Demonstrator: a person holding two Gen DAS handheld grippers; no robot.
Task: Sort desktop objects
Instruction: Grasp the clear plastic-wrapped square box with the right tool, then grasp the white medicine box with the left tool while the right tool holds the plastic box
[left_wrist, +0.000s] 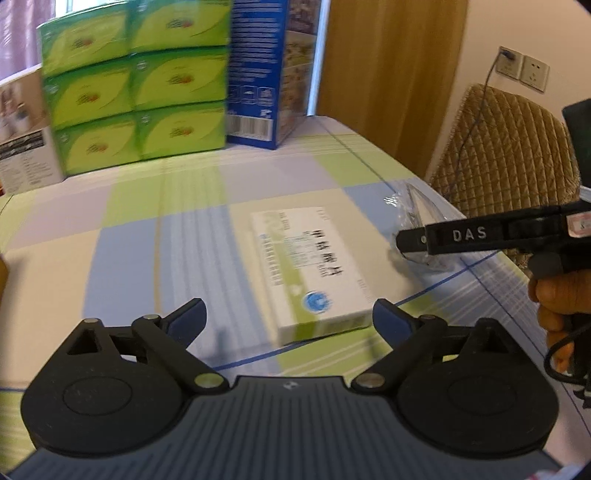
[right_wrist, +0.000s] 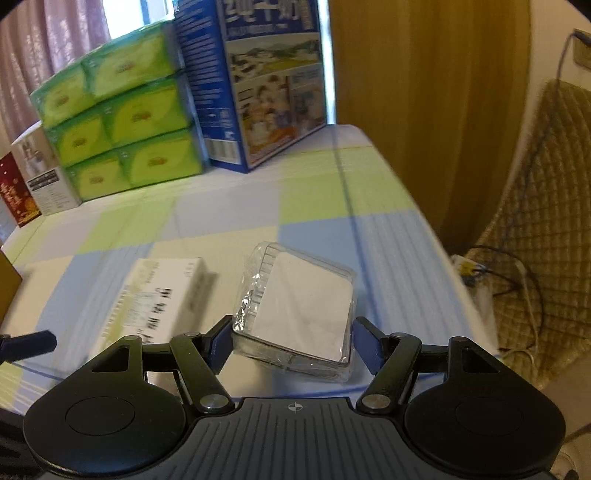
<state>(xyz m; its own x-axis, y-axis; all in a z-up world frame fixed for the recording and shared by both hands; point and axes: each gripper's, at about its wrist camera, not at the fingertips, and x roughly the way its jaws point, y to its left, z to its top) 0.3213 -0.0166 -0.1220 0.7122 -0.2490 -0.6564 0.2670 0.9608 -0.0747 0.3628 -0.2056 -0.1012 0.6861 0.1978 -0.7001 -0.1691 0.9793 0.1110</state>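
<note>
A clear plastic box (right_wrist: 299, 310) with a white square inside lies on the checked tablecloth near the table's right edge. My right gripper (right_wrist: 291, 341) has a finger on each side of the box's near end, pads against its walls. From the left wrist view the right gripper (left_wrist: 406, 243) shows side-on, low over the clear plastic box (left_wrist: 417, 206). A white medicine box (left_wrist: 310, 273) with printed text lies flat just ahead of my left gripper (left_wrist: 290, 315), which stands open and holds nothing. The medicine box (right_wrist: 155, 295) lies left of the plastic box.
At the back stand stacked green tissue packs (left_wrist: 136, 85), a tall blue carton (left_wrist: 258, 70) and a white box (left_wrist: 26, 147). A red box (right_wrist: 14, 192) is at the far left. A quilted chair back (left_wrist: 506, 155) and a hand (left_wrist: 554, 295) are beyond the table's right edge.
</note>
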